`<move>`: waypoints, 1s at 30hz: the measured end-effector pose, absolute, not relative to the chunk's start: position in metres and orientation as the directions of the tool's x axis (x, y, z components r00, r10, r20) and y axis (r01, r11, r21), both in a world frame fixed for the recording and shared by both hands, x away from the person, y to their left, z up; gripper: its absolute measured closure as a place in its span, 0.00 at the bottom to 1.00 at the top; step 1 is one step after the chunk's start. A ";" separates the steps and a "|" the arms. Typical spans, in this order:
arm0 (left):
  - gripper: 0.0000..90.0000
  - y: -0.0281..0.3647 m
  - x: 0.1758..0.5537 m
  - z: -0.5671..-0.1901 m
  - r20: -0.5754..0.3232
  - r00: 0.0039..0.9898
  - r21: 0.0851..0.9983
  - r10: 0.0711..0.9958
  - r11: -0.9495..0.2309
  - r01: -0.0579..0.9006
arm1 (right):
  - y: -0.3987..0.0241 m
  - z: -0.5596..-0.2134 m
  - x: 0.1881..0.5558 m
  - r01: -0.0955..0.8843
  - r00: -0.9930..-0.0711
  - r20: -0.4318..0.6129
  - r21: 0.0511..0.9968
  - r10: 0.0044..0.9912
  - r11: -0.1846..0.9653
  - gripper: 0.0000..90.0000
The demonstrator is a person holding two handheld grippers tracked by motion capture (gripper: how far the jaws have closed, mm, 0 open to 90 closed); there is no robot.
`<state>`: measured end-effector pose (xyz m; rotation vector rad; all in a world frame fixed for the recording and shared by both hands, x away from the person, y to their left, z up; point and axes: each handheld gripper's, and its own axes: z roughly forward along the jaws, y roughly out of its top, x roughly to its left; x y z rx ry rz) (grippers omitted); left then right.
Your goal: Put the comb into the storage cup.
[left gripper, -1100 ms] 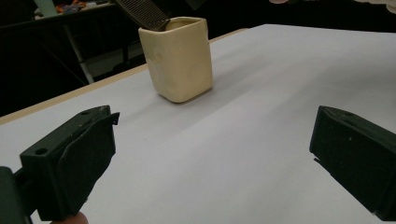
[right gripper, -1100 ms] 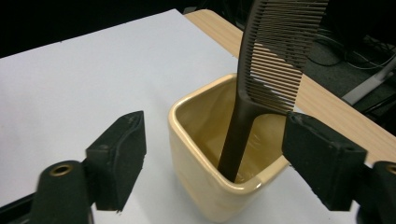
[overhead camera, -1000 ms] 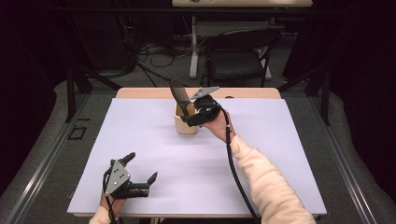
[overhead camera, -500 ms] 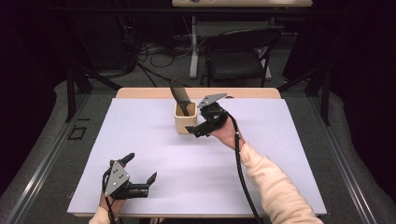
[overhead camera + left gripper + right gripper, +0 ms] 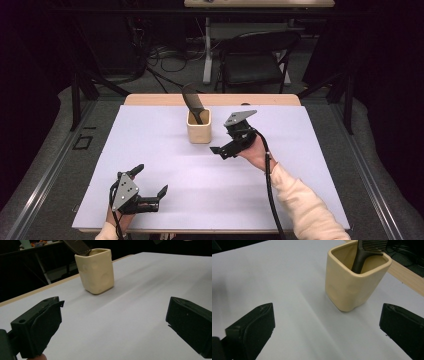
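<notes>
standing handle-down in the cup [image 5: 199,131] at the table's far middle, the comb [image 5: 192,102] looks light, stiff, graspable by its spine; right gripper [image 5: 224,148] just opened, empty, left gripper [image 5: 150,186] released.

The only obstacle on the white table [image 5: 210,185] was the cream cup [image 5: 199,127], far of centre, with a dark comb [image 5: 192,102] leaning out toward the far left. Bare surface lay open all around it. Between the right gripper [image 5: 226,146] and the cup a narrow gap seemed passable.
</notes>
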<state>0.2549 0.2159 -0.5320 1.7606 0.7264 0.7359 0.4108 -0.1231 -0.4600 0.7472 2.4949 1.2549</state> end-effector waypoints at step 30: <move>0.00 0.217 0.255 -0.532 0.131 0.625 0.956 0.770 -0.266 0.128 | -0.174 -0.480 0.367 0.343 -0.823 0.012 0.807 0.568 0.481 0.00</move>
